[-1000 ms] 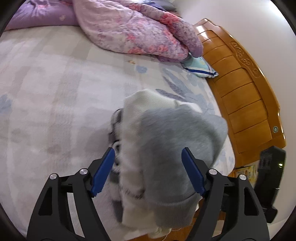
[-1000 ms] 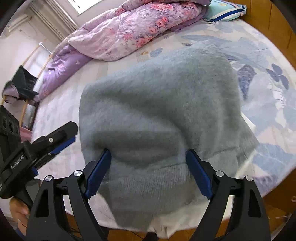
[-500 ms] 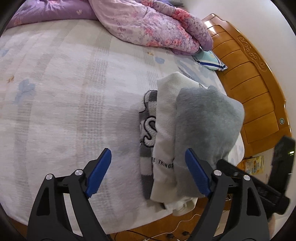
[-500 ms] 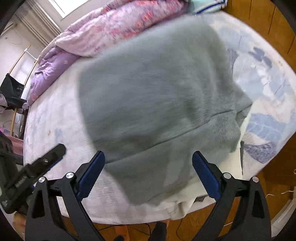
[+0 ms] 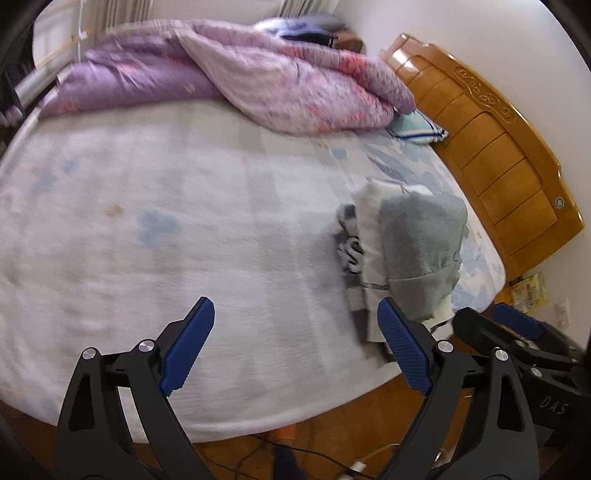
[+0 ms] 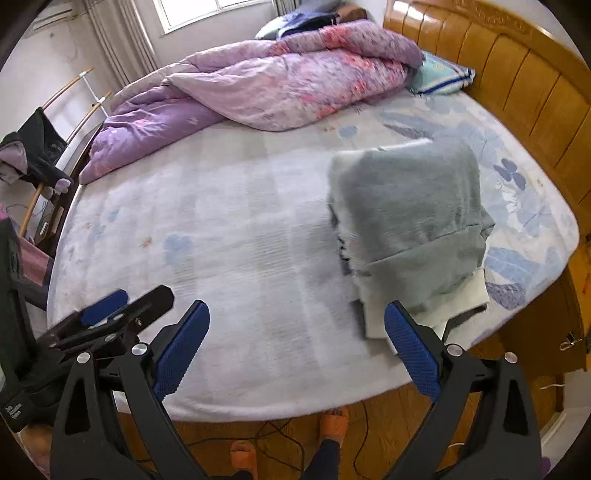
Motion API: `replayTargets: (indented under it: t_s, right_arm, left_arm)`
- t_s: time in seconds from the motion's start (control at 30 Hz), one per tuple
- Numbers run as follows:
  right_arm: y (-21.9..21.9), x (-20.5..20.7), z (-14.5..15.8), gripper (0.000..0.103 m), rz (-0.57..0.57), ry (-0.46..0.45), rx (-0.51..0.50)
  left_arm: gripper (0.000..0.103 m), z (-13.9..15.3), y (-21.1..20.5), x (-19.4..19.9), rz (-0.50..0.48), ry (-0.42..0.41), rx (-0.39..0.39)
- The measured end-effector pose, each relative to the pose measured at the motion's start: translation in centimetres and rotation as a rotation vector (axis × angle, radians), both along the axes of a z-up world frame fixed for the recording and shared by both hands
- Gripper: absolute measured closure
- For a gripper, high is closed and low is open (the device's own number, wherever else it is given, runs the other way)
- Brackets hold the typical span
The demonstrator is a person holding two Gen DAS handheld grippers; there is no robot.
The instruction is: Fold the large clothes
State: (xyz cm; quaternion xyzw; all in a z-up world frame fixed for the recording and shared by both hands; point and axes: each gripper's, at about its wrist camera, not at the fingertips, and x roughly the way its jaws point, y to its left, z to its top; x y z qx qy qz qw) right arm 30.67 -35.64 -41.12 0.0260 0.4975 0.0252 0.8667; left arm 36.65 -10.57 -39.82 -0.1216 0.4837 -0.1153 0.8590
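This is a bedroom in a home. A big bed point(image 6: 258, 236) with a pale flowery sheet fills the middle. A puffy purple and pink quilt point(image 6: 258, 88) is bunched up at 12 o'clock. A wooden headboard point(image 6: 517, 85) stands at 2 o'clock, with a small pillow point(image 6: 439, 79) beside it. A window point(image 6: 199, 13) with curtains is at 11 o'clock. Folded clothes point(image 6: 410, 218) sit at 3 o'clock.

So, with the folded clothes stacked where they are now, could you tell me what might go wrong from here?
The stack of folded clothes sits near the mattress edge close to the headboard; its white bottom layer reaches toward that edge, so a nudge might tip it to the floor. The grey sweater on top lies askew over the layers beneath, so it could slide off. Both grippers, left and right, are open and empty.
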Motion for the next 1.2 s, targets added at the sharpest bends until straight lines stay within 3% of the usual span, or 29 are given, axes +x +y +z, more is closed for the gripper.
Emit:
replayTargets:
  t_s: [0.2, 0.5, 0.87, 1.2]
  right_arm:
    - [7.3, -6.0, 7.3, 0.010, -0.006, -0.106, -0.025]
    - [13.3, -13.1, 17.0, 0.009, -0.002, -0.200, -0.074]
    - [15.9, -18.5, 23.5, 0.009, 0.016, -0.264, -0.058]
    - [17.2, -22.1, 28.1, 0.008, 0.073, -0.357, -0.052]
  left_arm:
    - [0.011, 7.5, 6.3, -4.8, -0.022, -0.080, 0.027]
    - [0.010, 18.3, 12.1, -12.1, -0.011, -0.228, 0.070]
    - [0.009, 26.8, 14.7, -18.0, 0.015, -0.323, 0.092]
    - [0.009, 32.7, 16.3, -22.4, 0.080, -0.436, 0.141]
